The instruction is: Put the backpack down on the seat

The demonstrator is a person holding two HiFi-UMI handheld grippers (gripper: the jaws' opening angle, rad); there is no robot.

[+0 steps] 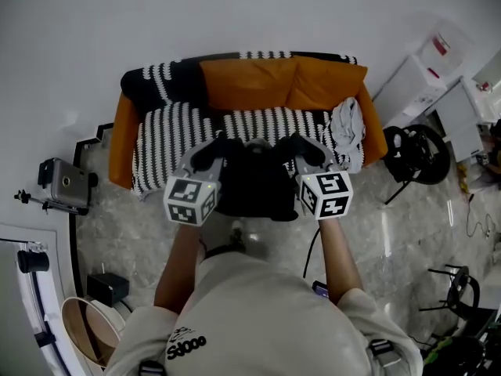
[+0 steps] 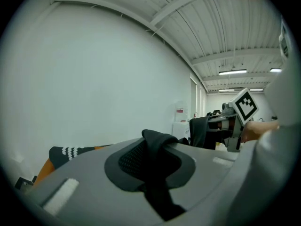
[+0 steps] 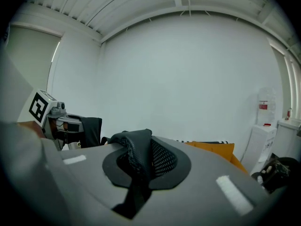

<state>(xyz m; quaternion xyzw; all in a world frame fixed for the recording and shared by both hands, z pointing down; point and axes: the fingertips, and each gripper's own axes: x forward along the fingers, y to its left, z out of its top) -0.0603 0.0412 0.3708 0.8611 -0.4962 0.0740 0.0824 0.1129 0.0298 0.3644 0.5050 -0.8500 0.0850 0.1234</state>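
Observation:
A black backpack point(image 1: 254, 186) hangs between my two grippers, just in front of the orange sofa point(image 1: 125, 131). The sofa's seat point(image 1: 258, 124) is covered by a black-and-white striped throw. My left gripper point(image 1: 217, 150) is shut on a black mesh shoulder strap point(image 2: 153, 145). My right gripper point(image 1: 302, 147) is shut on the other strap point(image 3: 138, 157). Each gripper view shows the other gripper, the right gripper point(image 2: 225, 124) and the left gripper point(image 3: 54, 119), level with it and pinching dark fabric. The bag's lower part is hidden behind my hands.
A crumpled white cloth point(image 1: 347, 128) lies on the sofa's right end. A camera on a stand point(image 1: 66, 182) sits left of the sofa. White boxes point(image 1: 419, 81) and a black wheel-like frame point(image 1: 419, 151) stand to the right. A round bin point(image 1: 90, 327) is at lower left.

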